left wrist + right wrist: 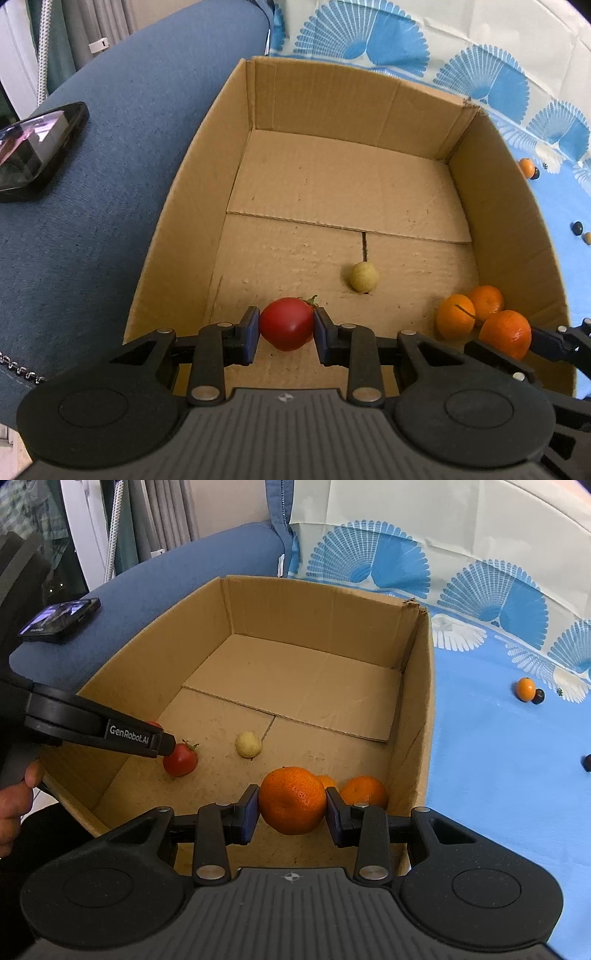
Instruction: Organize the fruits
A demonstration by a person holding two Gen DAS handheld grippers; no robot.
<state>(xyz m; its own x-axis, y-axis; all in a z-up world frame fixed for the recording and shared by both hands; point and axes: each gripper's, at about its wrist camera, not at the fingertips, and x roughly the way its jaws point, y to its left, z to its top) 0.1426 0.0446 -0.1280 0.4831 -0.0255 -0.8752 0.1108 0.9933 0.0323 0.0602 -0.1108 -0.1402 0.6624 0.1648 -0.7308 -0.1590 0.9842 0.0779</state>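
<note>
The box [332,107] is made of matt brown corrugated cardboard, its floor scuffed and rough. A smooth, glossy skin is shown by the tomato [286,325], a dimpled, slightly shiny peel by the held orange [292,799]. The gripper bodies are moulded in matt black plastic with ribbed grey housings and metal pivot pins. The armrest [110,147] is covered in woven blue cloth.

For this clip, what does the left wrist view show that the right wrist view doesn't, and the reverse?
Only the left wrist view shows the left hand-held gripper from behind, both pads on the red tomato. Only the right wrist view shows the person's hand and the right hand-held gripper gripping an orange. Both show the cardboard box, the pale yellow fruit, the phone and loose fruit on the blue cloth.
</note>
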